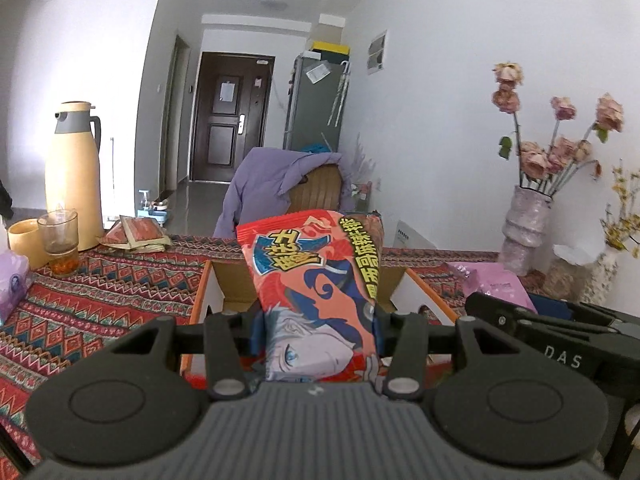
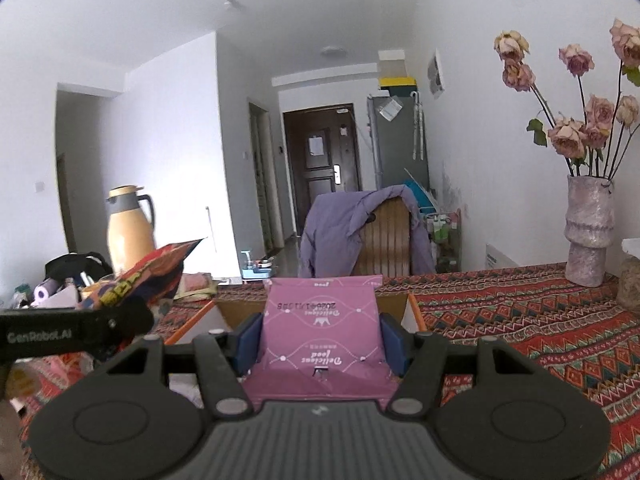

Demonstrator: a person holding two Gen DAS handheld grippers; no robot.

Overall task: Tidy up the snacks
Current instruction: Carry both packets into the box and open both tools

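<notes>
At the bottom of the left wrist view, the left gripper (image 1: 318,332) is closed on a red snack bag (image 1: 316,292), its blue pads (image 1: 258,334) pressed against both sides of the packet. The bag stands upright at centre frame, glossy, printed with a white-haired cartoon face and yellow characters, and it rises above the open cardboard box (image 1: 212,292) with orange edges that sits behind it on the patterned tablecloth (image 1: 100,292). At lower right of that view the right gripper's black body (image 1: 560,344) shows beside a pink packet (image 1: 496,280).

In the right wrist view, the right gripper (image 2: 320,342) clamps a pink snack pouch (image 2: 320,336) between its blue pads (image 2: 394,342). The pouch is flat, with white upside-down lettering, and fills centre frame in front of the box (image 2: 412,314). At left, the red bag (image 2: 140,276) tilts above the left gripper's arm (image 2: 76,330).

A yellow thermos (image 1: 74,176) stands at left and a vase of dried roses (image 1: 526,216) at right.
</notes>
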